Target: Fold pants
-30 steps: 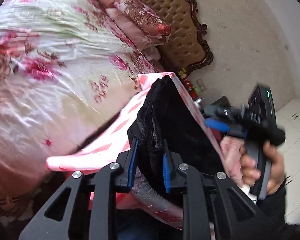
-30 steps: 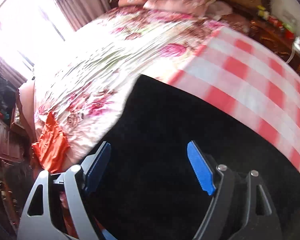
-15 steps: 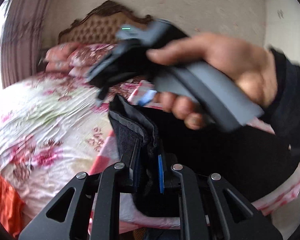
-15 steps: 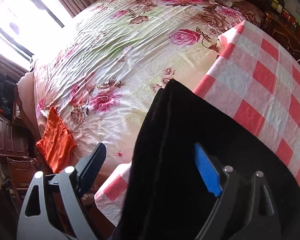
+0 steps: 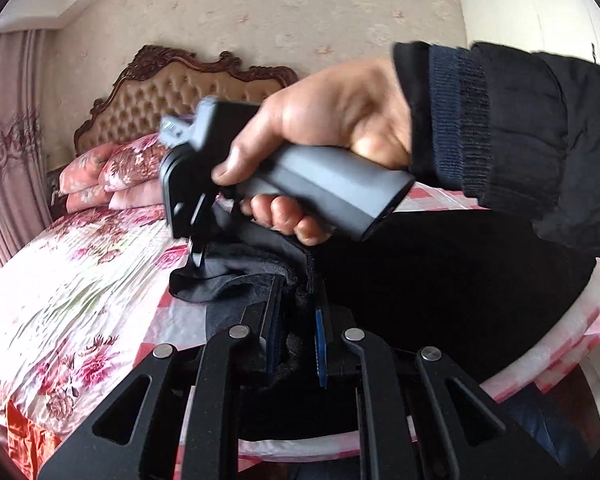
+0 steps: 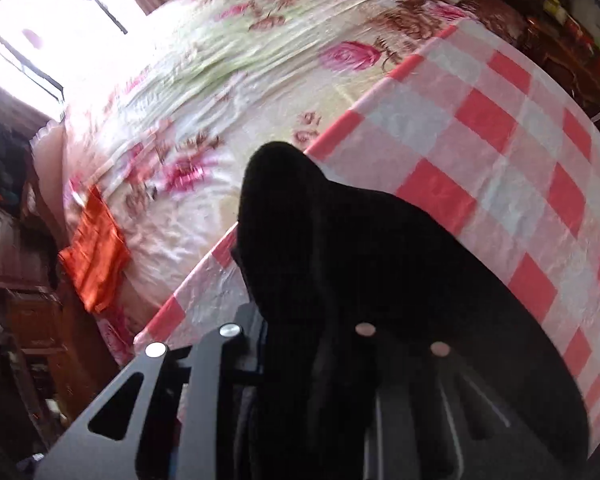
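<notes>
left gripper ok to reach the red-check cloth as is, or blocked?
Probably not yet. The left gripper has its jaws shut on the pants, whose black fabric covers the checked cloth directly ahead. It would have to let go first.

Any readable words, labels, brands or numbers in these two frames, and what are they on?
None can be read.
Hand-held gripper in the right hand: no marking that I can make out, and it is blurred.
Items on the dark cabinet behind the checked cloth: too small and blurred.
Black pants: no label showing.
</notes>
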`<state>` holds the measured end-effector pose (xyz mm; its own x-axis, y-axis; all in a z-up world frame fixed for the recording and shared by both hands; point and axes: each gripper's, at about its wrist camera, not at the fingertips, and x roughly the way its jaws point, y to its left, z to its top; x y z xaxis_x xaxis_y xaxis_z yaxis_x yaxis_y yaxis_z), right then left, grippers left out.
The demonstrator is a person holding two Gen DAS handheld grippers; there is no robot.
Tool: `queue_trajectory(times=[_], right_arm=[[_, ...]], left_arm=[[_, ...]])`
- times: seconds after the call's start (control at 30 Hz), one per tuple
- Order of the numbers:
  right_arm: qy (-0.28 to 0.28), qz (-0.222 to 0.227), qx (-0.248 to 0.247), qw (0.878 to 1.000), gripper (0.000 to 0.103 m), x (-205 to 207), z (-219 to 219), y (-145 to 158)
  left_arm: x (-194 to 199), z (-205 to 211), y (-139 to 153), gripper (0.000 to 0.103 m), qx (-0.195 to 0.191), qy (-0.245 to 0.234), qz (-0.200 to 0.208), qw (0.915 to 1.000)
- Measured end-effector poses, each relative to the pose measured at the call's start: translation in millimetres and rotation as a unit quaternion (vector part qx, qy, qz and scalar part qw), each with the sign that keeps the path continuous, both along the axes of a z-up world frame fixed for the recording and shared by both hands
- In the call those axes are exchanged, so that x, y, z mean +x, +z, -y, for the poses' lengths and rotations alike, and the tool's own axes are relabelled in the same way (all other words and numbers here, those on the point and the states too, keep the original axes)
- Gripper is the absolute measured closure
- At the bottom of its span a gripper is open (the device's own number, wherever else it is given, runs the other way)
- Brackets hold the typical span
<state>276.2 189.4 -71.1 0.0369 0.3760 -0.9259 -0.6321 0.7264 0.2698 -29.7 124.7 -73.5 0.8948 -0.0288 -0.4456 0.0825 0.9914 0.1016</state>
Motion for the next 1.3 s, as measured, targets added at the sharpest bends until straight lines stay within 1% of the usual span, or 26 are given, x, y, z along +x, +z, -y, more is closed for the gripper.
queue_trajectory(times=[0.1, 0.13, 0.2, 0.27, 0.33, 0.37, 0.4, 0.43, 0.5, 0.6, 0.67, 0.73, 0.77, 0.8, 0.83, 0.87, 0.9, 0.93, 0.97, 1.0, 1.03, 1.07, 1.13, 1.17, 1.27, 1.3], right_arm=[[-0.053, -0.016, 0.07, 0.996, 0.085, 12.7, 56.0, 12.2], [-0.078, -0.029, 0.104, 0.991, 0.085, 16.1, 84.8, 13.9], [-0.114, -0.043, 0.145, 0.982, 0.085, 17.8, 127.8, 13.2], [-0.152, -0.055, 0.2, 0.966, 0.084, 15.9, 184.0, 10.8], [-0.19, -0.057, 0.233, 0.952, 0.074, 12.5, 240.4, 2.7], [-0.208, -0.055, 0.246, 0.945, 0.056, 9.0, 271.6, -5.5], [-0.215, -0.056, 0.25, 0.942, 0.035, 7.4, 286.2, -11.1], [-0.225, -0.059, 0.251, 0.94, 0.029, 4.9, 302.6, -19.3], [-0.229, -0.081, 0.259, 0.935, 0.026, 1.6, 329.1, -38.7], [-0.239, -0.089, 0.29, 0.922, 0.026, -1.3, 352.8, -49.4], [-0.24, -0.076, 0.303, 0.919, 0.019, -3.2, 365.1, -49.6], [-0.231, -0.072, 0.298, 0.923, 0.019, -4.8, 366.3, -50.2], [-0.231, -0.07, 0.297, 0.924, 0.019, -7.4, 364.6, -51.4], [-0.232, -0.068, 0.298, 0.923, 0.019, -7.4, 362.8, -50.2], [-0.233, -0.066, 0.303, 0.922, 0.019, -5.7, 363.7, -49.2], [-0.237, -0.061, 0.303, 0.921, 0.02, -5.0, 365.4, -50.1], [-0.242, -0.054, 0.297, 0.922, 0.031, -2.1, 367.9, -50.4], [-0.254, -0.04, 0.282, 0.924, 0.038, -1.9, 369.7, -50.5], [-0.267, -0.024, 0.256, 0.929, 0.05, 0.1, 369.2, -51.6], [-0.275, -0.013, 0.241, 0.931, 0.061, 1.8, 369.9, -53.2], [-0.28, -0.003, 0.231, 0.932, 0.066, 2.4, 371.6, -54.4], [-0.281, 0.003, 0.224, 0.933, 0.073, 2.1, 372.4, -55.3], [-0.273, 0.011, 0.223, 0.936, 0.073, 0.5, 371.6, -55.8], [-0.268, 0.01, 0.228, 0.936, 0.073, 0.4, 371.7, -56.2], [-0.249, -0.009, 0.254, 0.934, 0.073, 2.0, 370.3, -58.1], [-0.248, -0.011, 0.254, 0.935, 0.079, 4.3, 370.0, -58.9]], left_arm=[[-0.1, 22.6, 2.1, 0.093, 0.024, -0.016, 0.01, 0.9995], [0.8, 34.2, 3.6, 0.093, 0.037, -0.025, 0.014, 0.9989], [-0.7, 66.5, 4.8, 0.093, 0.083, -0.045, 0.034, 0.9949], [-4.8, 110.4, -0.7, 0.093, 0.139, -0.096, 0.048, 0.9845], [-5.2, 142.6, -12.6, 0.093, 0.158, -0.146, 0.034, 0.9761], [-6.7, 161.7, -23.1, 0.093, 0.172, -0.176, 0.021, 0.969], [-7.9, 172.8, -31.0, 0.092, 0.18, -0.193, 0.011, 0.9647], [-8.4, 182.7, -39.5, 0.092, 0.182, -0.208, -0.003, 0.9611], [-4.9, 193.8, -54.9, 0.092, 0.194, -0.221, -0.029, 0.9554], [-2.7, 202.8, -71.6, 0.092, 0.232, -0.218, -0.035, 0.9474], [-0.2, 205.9, -74.7, 0.092, 0.236, -0.212, -0.041, 0.9473], [1.1, 206.9, -75.8, 0.09, 0.238, -0.208, -0.04, 0.948], [2.7, 206.2, -73.9, 0.081, 0.222, -0.212, -0.045, 0.9507], [-4.3, 211.9, -72.2, 0.065, 0.193, -0.224, -0.055, 0.9536], [-2.2, 201.1, -65.1, 0.057, 0.153, -0.238, -0.062, 0.957], [-2.4, 187.0, -50.8, 0.051, 0.087, -0.246, -0.069, 0.9628], [0.5, 172.4, -41.2, 0.048, 0.043, -0.245, -0.074, 0.9658], [4.2, 155.2, -29.3, 0.047, -0.012, -0.241, -0.078, 0.9675], [11.5, 131.0, -15.1, 0.043, -0.082, -0.229, -0.08, 0.9668], [15.3, 119.0, -8.8, 0.042, -0.119, -0.215, -0.078, 0.9662], [25.4, 98.9, -0.5, 0.042, -0.155, -0.188, -0.073, 0.9672], [41.1, 75.8, 5.3, 0.042, -0.174, -0.144, -0.069, 0.9717], [71.7, 44.6, 5.4, 0.045, -0.162, -0.078, -0.069, 0.9812], [85.3, 34.6, 4.0, 0.045, -0.16, -0.062, -0.072, 0.9824], [133.5, 15.3, -12.7, 0.045, -0.166, -0.057, -0.124, 0.9766], [146.8, 14.7, -18.5, 0.045, -0.156, -0.058, -0.142, 0.9757]])
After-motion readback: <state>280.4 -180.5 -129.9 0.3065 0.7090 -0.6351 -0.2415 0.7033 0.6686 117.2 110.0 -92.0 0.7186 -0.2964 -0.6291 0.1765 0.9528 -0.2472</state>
